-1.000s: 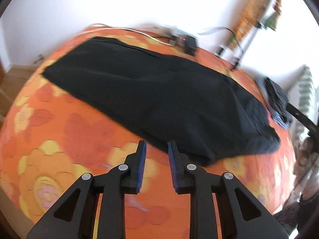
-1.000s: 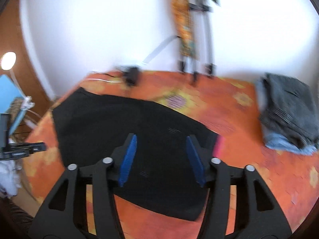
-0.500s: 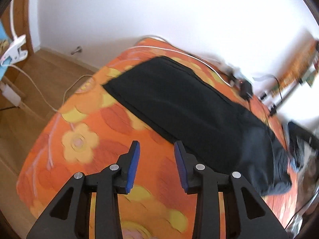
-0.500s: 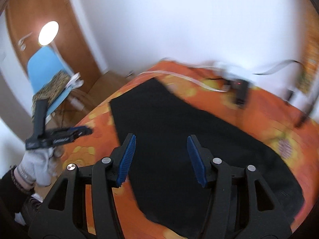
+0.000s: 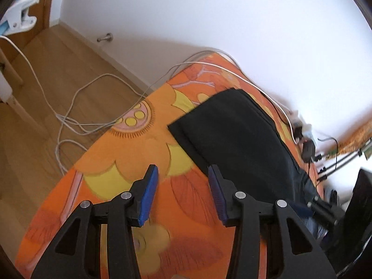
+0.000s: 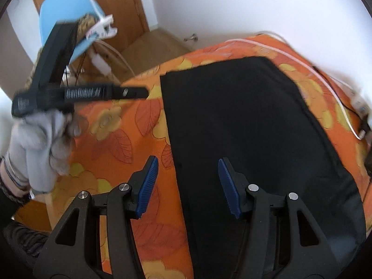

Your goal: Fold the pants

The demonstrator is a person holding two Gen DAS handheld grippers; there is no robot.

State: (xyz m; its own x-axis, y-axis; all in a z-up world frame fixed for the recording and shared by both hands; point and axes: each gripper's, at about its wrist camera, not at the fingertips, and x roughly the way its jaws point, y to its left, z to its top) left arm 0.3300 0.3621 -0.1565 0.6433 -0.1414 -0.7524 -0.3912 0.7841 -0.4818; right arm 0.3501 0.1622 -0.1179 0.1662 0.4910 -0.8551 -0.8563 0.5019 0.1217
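Observation:
Black pants (image 6: 244,125) lie flat, folded lengthwise, on the orange flowered bed cover (image 6: 111,139). In the left wrist view the pants (image 5: 234,139) stretch away to the right, their leg end nearest. My left gripper (image 5: 182,188) is open and empty above the cover, just left of the pants' near edge. My right gripper (image 6: 188,179) is open and empty, hovering over the pants' left edge. The left gripper also shows in the right wrist view (image 6: 137,93), held by a gloved hand (image 6: 39,144).
White cables (image 5: 76,107) trail over the wooden floor and along the bed's far edge (image 6: 325,81). A black power adapter (image 5: 308,150) lies near the wall. A blue chair (image 6: 67,11) and a wooden door (image 6: 121,11) stand at the left.
Both grippers have swung left toward the leg end of the pants. The left gripper's jaws have opened wider. The pants have not moved.

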